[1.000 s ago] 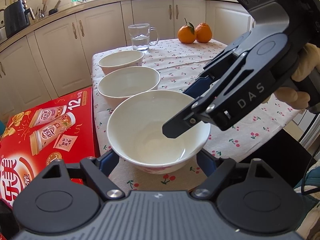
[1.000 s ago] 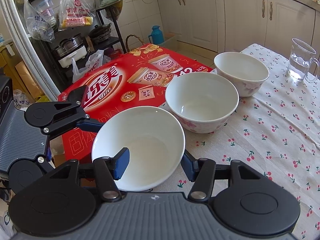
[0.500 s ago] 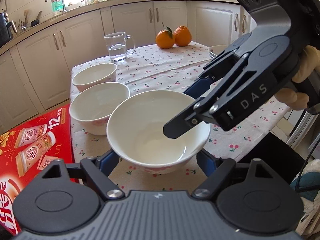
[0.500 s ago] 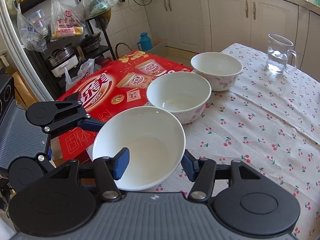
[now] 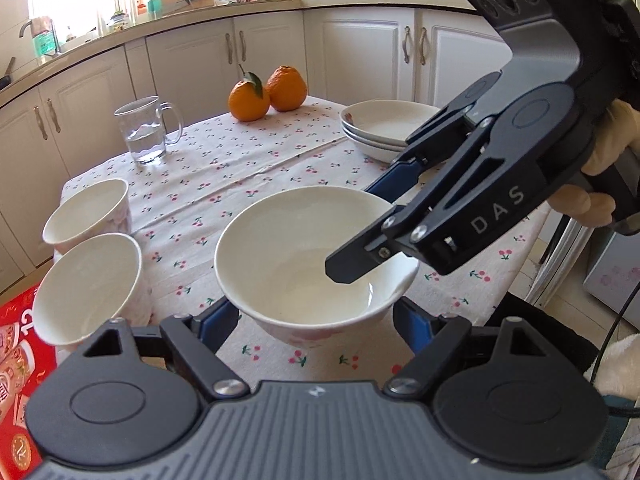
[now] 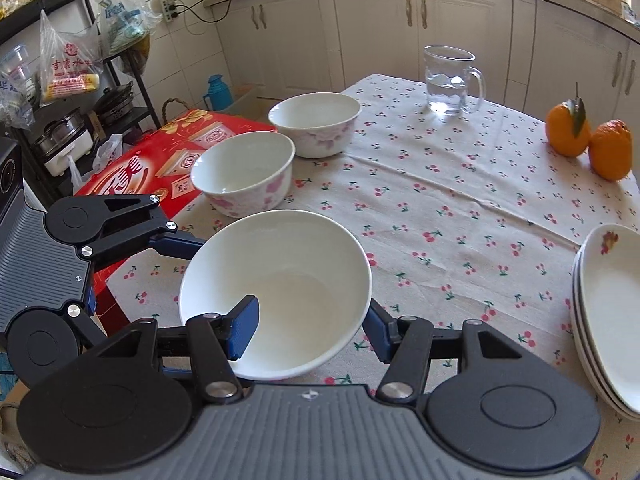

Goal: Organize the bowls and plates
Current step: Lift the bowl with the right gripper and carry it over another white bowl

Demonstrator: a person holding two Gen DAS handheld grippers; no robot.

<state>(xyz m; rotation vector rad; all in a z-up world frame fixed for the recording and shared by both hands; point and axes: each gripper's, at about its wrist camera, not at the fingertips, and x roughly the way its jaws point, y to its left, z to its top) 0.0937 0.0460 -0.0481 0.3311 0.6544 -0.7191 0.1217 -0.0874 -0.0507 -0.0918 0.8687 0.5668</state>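
Bowl: carried above the near tabletop edge. Right gripper clenched on its rim, one finger inside the bowl, one outside; left gripper fingers bracket the base, apparently clamped.

Two bowls unstacked at the left edge; stacking remains.

Plates: already stacked.

Writing: "DAS" on the right gripper; red box print in Chinese, unclear.
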